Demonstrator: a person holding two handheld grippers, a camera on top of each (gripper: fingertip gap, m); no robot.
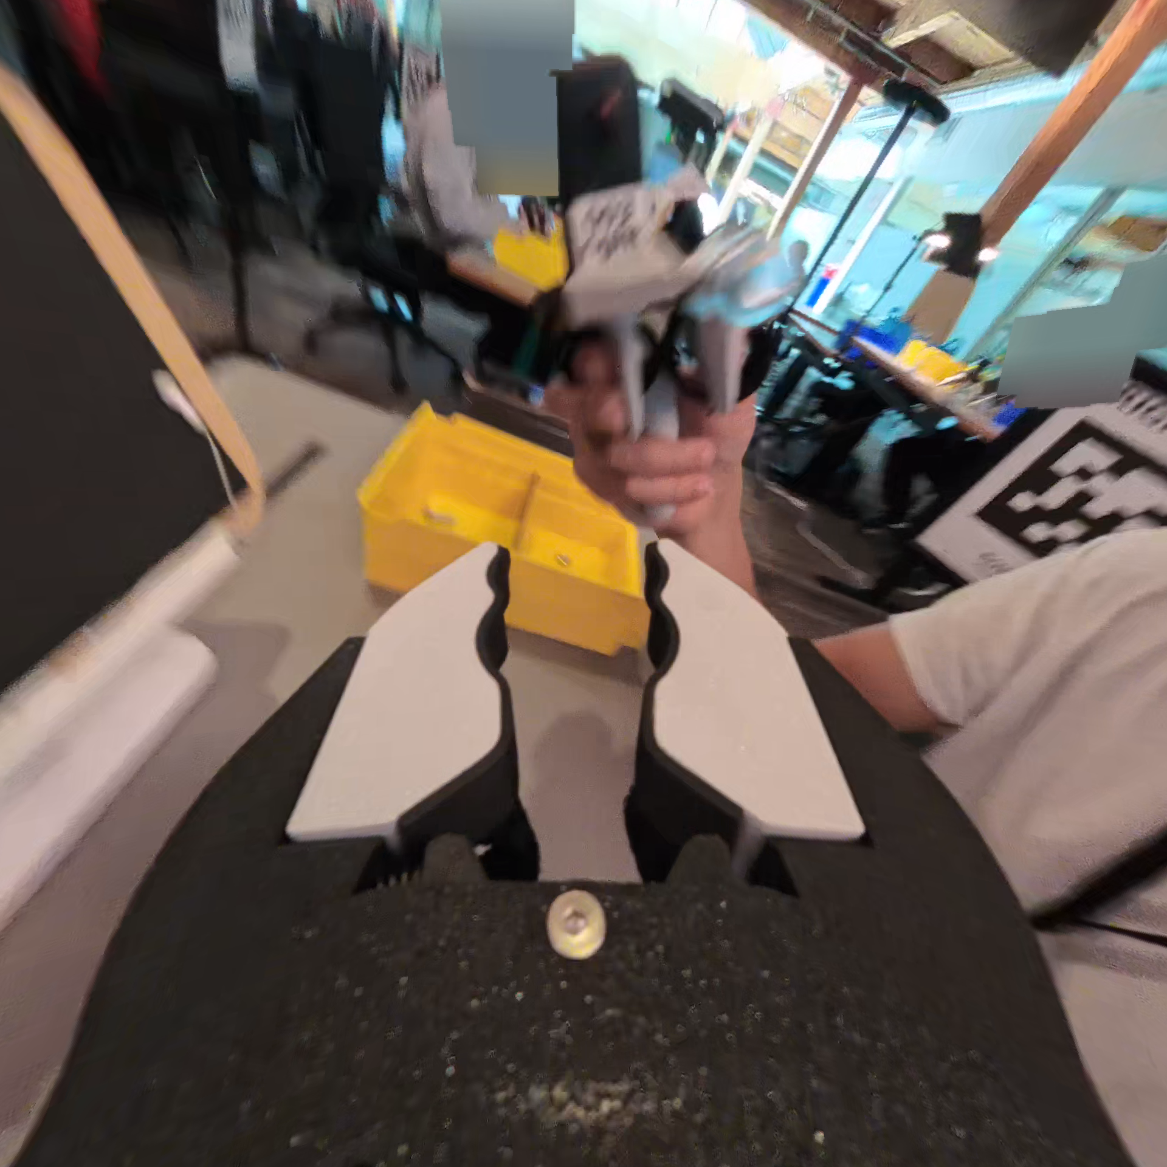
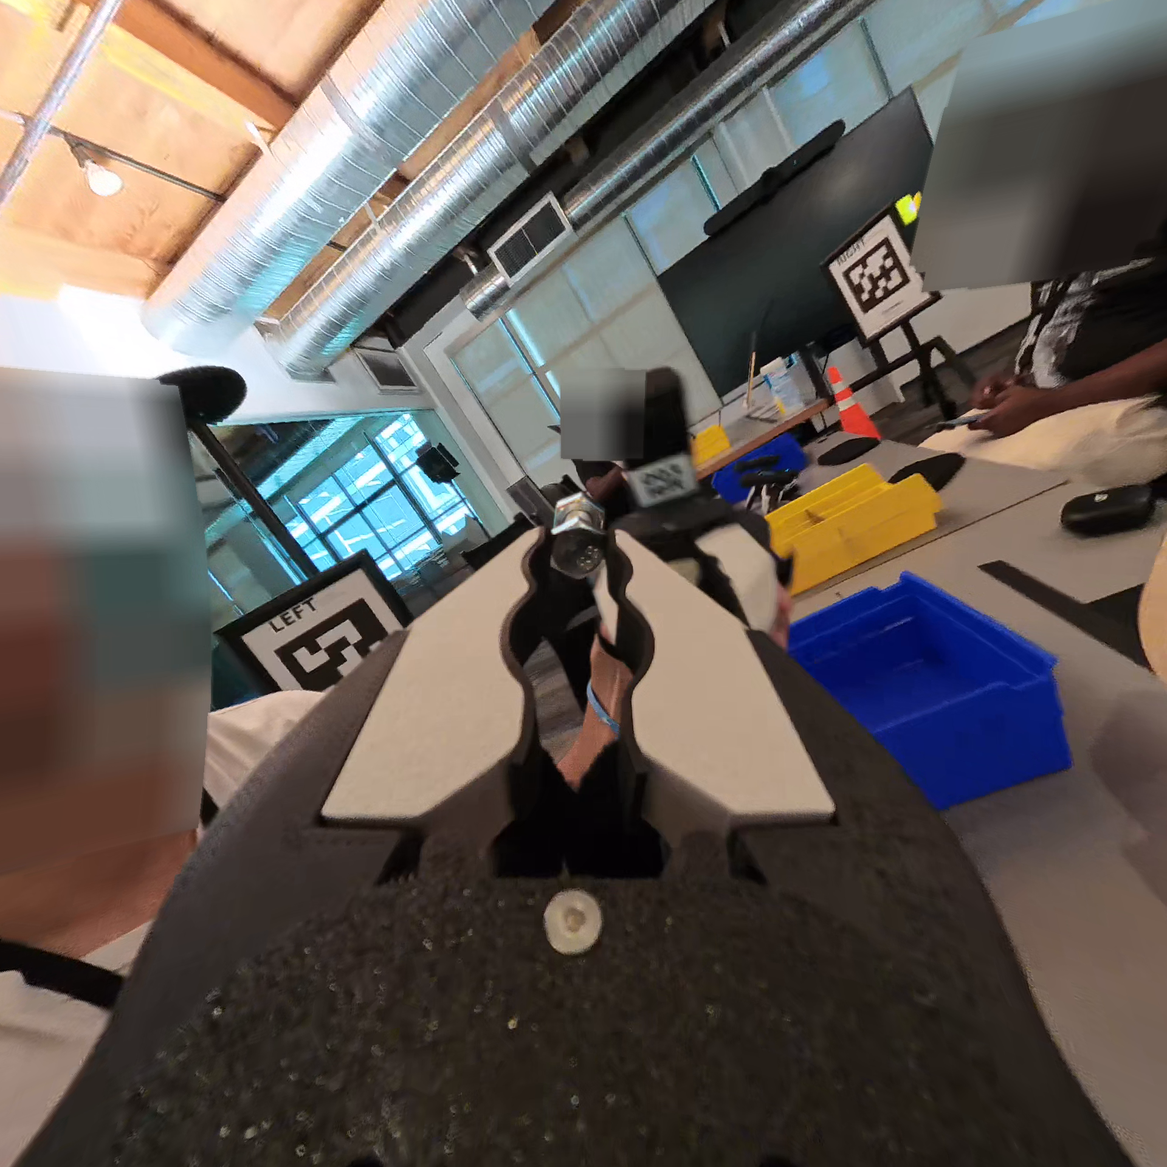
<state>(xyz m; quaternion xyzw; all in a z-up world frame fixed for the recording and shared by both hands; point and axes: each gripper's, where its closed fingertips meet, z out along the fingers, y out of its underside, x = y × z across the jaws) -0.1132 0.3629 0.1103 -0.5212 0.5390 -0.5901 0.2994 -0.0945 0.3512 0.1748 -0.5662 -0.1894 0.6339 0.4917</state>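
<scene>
The right gripper [image 2: 573, 549], a two-finger tool with grey plates over black wavy pads, is raised off the table and tilted upward. Its jaws are nearly closed on a silver metal bolt with a nut threaded on it [image 2: 576, 537], gripped only at the extreme fingertips, with the bolt head facing the camera. The left gripper [image 1: 576, 568] holds nothing; its jaws stand moderately apart above the grey tabletop [image 1: 303, 568], just in front of a yellow plastic divided bin [image 1: 505, 543] containing two small metal parts. In the left wrist view the right gripper appears blurred, held in a hand [image 1: 663, 467] beyond the yellow bin. A blue plastic open bin [image 2: 934, 688] sits on the table to the right of the right gripper. Hazard assessment: the tip-only hold offers little contact area, so the bolt could pivot or slip out, particularly given the tilt and apparent motion. A dropped bolt would likely roll across the smooth tabletop. The empty left gripper sits close to the yellow bin wall and could nudge it.
</scene>
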